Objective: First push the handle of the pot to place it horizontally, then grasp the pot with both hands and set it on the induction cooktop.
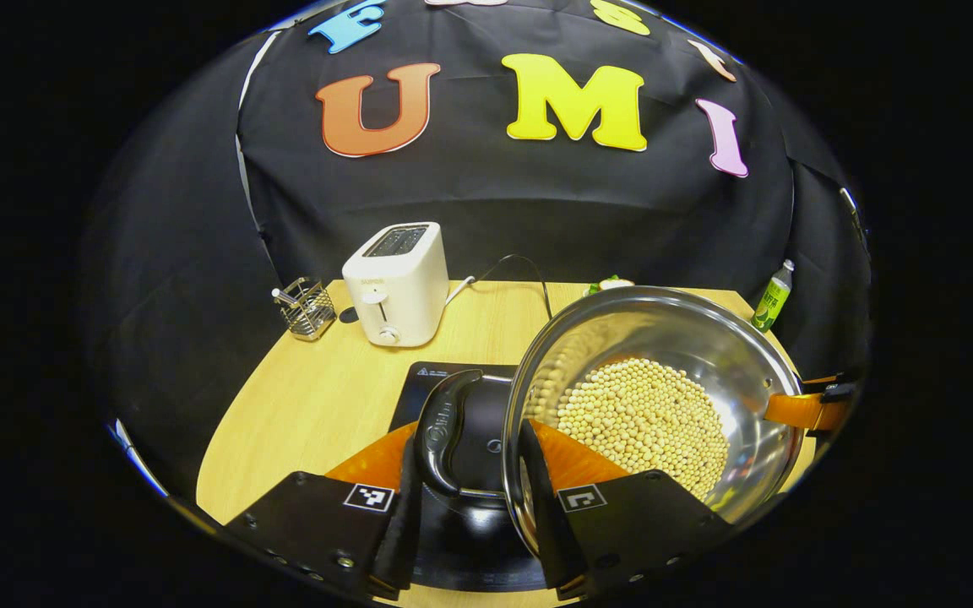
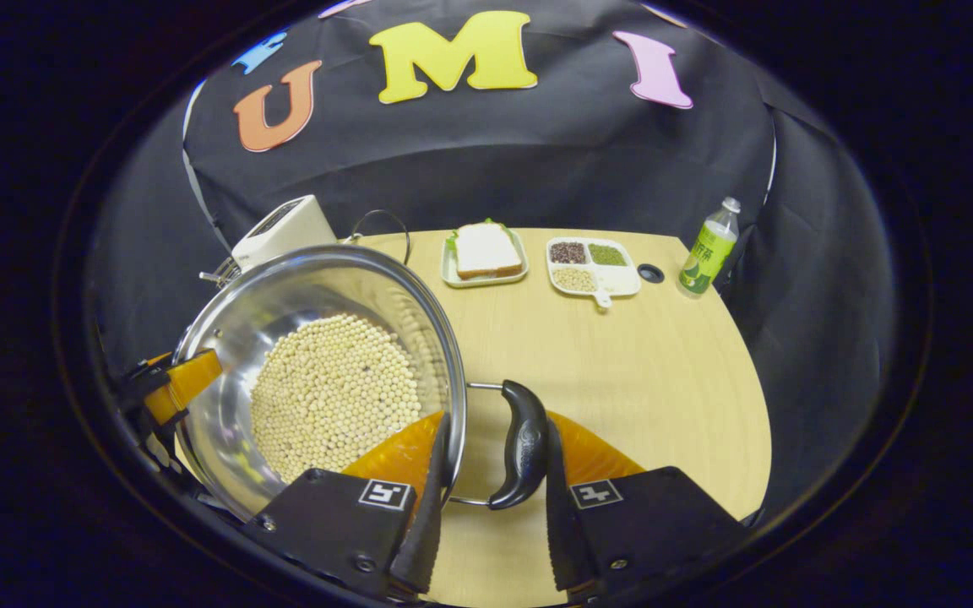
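A steel pot (image 1: pixel 731 371) holding soybeans (image 1: pixel 643 422) hangs tilted over the black induction cooktop (image 1: pixel 432 377) on the wooden table. My left gripper (image 1: pixel 471 498) is shut on the pot's black side handle (image 1: pixel 444 426), one finger outside the handle and the other against the inside of the pot wall. My right gripper (image 2: pixel 491 490) is shut the same way on the opposite black handle (image 2: pixel 526 443) of the pot (image 2: pixel 284 295). Each view shows the other gripper at the pot's far side, the right gripper (image 1: pixel 816 409) in one and the left gripper (image 2: pixel 174 384) in the other.
A white toaster (image 1: pixel 396 283) and a wire basket (image 1: pixel 307 308) stand at the table's back left. A sandwich plate (image 2: pixel 485 253), a divided dish of grains (image 2: pixel 592 266) and a green bottle (image 2: pixel 709 247) line the back edge. Bare tabletop (image 2: pixel 664 380) lies right of the pot.
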`<state>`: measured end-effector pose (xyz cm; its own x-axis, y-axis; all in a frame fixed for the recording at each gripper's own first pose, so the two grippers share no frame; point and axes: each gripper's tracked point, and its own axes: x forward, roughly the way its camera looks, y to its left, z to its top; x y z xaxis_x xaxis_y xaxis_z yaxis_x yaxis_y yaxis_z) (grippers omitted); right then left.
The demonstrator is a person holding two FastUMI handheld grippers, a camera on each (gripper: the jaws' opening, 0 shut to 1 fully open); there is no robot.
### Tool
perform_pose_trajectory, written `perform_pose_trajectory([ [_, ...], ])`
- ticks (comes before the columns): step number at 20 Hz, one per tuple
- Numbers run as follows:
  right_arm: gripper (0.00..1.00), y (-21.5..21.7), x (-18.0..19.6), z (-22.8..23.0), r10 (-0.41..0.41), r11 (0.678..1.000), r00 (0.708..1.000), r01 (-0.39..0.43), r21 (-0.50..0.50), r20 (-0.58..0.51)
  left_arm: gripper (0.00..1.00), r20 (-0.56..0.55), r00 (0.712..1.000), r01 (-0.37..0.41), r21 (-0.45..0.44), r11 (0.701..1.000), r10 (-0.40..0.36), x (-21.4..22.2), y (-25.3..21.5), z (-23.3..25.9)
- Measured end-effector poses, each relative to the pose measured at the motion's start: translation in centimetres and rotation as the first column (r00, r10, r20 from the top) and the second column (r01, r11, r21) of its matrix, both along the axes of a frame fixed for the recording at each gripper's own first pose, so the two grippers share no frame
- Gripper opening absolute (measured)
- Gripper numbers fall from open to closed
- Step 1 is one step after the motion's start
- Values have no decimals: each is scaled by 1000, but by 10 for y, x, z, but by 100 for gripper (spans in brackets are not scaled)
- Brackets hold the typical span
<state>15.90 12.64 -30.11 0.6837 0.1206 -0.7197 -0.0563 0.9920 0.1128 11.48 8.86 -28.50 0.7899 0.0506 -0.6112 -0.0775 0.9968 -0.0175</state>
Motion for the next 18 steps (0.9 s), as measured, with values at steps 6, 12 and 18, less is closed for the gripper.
perform_pose_trajectory([
  [6,53,35,6,-9,-6,1000,1000,7,16,-12,55,-3,1000,8,17,1000,-8,9,34,-10],
  [12,53,67,19,-24,-7,1000,999,7,9,-33,55,-29,1000,3,4,1000,-3,18,65,-34],
  [18,53,91,24,-44,-14,1000,997,14,8,-71,55,-63,998,7,7,1000,-6,24,86,-54],
])
